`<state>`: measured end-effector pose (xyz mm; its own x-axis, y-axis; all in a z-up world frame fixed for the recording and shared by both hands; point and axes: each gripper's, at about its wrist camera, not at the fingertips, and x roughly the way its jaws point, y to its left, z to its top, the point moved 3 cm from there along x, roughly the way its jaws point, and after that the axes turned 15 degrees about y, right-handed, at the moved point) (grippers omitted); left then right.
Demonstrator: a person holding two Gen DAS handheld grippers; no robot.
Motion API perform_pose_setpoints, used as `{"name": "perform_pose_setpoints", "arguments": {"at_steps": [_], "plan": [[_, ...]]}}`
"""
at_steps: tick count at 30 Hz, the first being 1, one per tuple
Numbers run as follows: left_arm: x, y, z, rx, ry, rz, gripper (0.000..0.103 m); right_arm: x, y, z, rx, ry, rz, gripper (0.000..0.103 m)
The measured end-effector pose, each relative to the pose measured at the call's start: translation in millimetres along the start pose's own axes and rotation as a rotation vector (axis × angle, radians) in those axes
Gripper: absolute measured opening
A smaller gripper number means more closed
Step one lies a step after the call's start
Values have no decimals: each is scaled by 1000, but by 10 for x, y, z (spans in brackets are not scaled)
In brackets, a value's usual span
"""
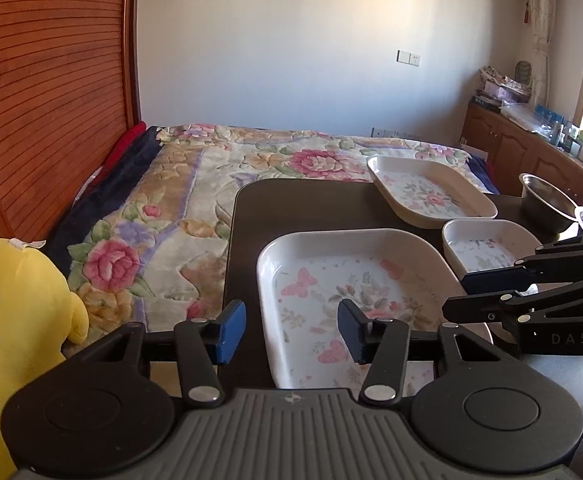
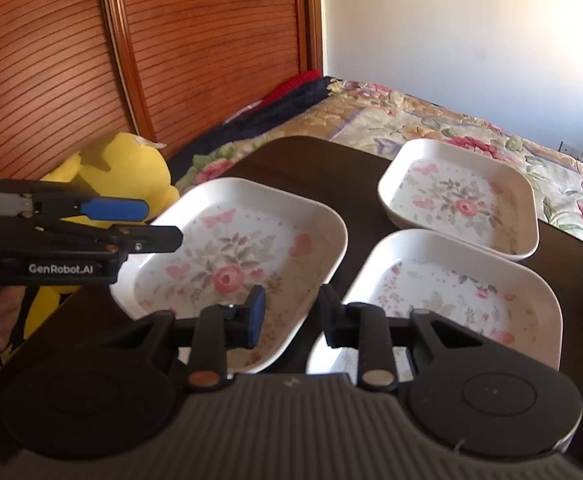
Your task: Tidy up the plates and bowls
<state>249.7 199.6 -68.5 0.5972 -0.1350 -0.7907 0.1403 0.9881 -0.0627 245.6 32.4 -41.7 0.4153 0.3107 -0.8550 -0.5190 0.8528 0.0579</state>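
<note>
Now both grippers are straddling the big plate's (image 1: pixel 355 292) opposite rims.
Left gripper (image 1: pixel 291 330) and right gripper (image 2: pixel 289 316) fingers are standing apart, gripping nothing, probably positioning for a shared lift.

A dark table (image 1: pixel 311 208) carries three floral dishes: one near left (image 1: pixel 355 292), one near right (image 1: pixel 487 248), one far (image 1: pixel 431 192); a steel bowl (image 1: pixel 547 204) stands far right.

table (image 1: pixel 311 208): three dishes on it | bowl (image 1: pixel 547 204) at right edge | bed (image 1: pixel 195 184) behind
</note>
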Motion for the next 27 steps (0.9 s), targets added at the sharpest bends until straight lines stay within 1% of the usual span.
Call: {"name": "perform_pose_setpoints", "arguments": {"at_steps": [2,7,9,11,13,16,18,19,27], "plan": [[10,18,-8,-6,3,-9,50,27,9,6,-1,11,-2,31],[53,34,-32,-17,17,-14,39,82,7,10,5,24,-5,30],[68,33,-45,-19,20,-12,38,95,9,5,4,25,-7,30],[78,42,-55,-22,19,-4,33,111,10,4,0,27,-10,29],[84,64,-69,-28,19,6,24,118,7,7,3,29,-9,27],[99,106,-93,-40,27,15,15,132,-3,0,8,32,-14,20],[106,126,-117,-44,29,9,14,136,-18,-9,12,36,-3,19],[103,130,-128,-45,26,7,14,142,-20,-12,11,38,-3,17],[53,112,-168,-79,31,-15,12,144,-28,-41,7,24,-11,15]]}}
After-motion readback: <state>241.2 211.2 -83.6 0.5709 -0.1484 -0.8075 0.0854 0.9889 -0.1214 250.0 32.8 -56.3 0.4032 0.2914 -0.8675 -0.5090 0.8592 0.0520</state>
